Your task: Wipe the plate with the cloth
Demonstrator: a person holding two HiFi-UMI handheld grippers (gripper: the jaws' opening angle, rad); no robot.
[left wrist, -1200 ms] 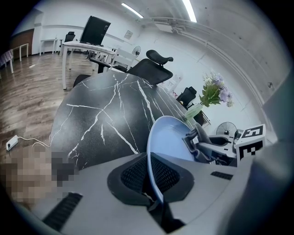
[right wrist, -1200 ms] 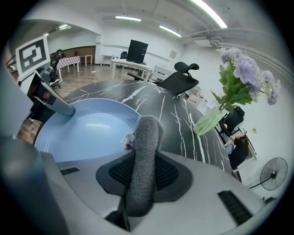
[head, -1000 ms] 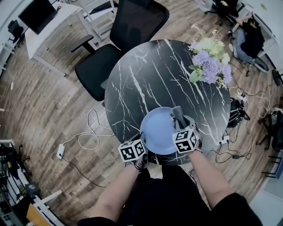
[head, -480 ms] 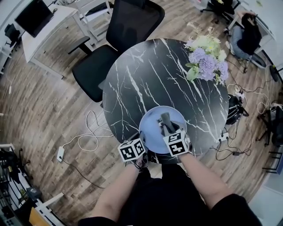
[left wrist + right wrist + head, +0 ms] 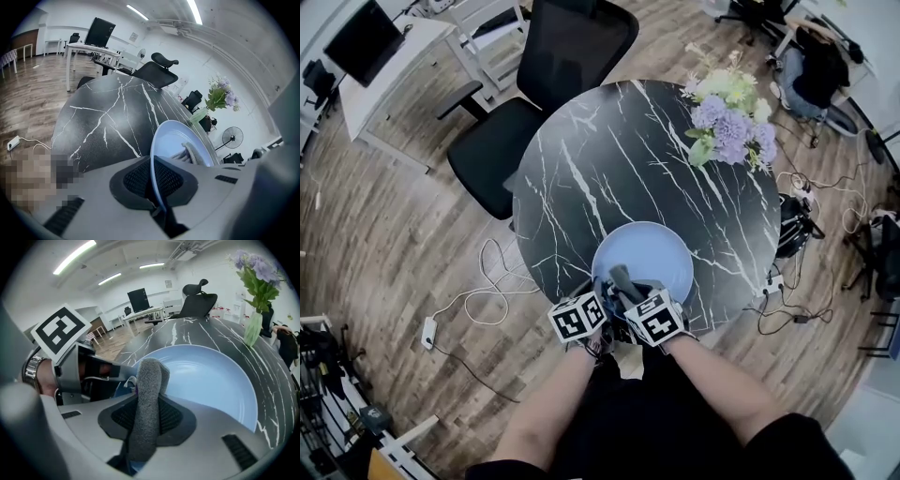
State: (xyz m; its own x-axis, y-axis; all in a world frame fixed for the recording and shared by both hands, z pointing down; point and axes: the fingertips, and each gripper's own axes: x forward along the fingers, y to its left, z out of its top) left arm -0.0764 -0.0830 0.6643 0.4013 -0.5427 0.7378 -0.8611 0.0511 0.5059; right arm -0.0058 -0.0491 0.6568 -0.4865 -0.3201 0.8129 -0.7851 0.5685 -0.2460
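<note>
A light blue plate (image 5: 654, 253) lies near the front edge of the round black marble table (image 5: 609, 159). My left gripper (image 5: 598, 302) is shut on the plate's near left rim (image 5: 157, 187); the plate (image 5: 176, 140) runs edge-on between its pads. My right gripper (image 5: 623, 284) is shut on a folded grey cloth (image 5: 146, 408), whose tip (image 5: 620, 277) rests on the near left part of the plate (image 5: 211, 376), right beside the left gripper (image 5: 96, 373). The cloth (image 5: 190, 152) also shows on the plate in the left gripper view.
A vase of purple and white flowers (image 5: 727, 122) stands at the table's far right. A black office chair (image 5: 553, 66) sits behind the table. Cables and a power strip (image 5: 428, 326) lie on the wooden floor at the left. A white desk with a monitor (image 5: 366, 42) is far left.
My right gripper has dragged the cloth from the plate's far right side across to its near left part, close to the left gripper. The left gripper kept its hold.
</note>
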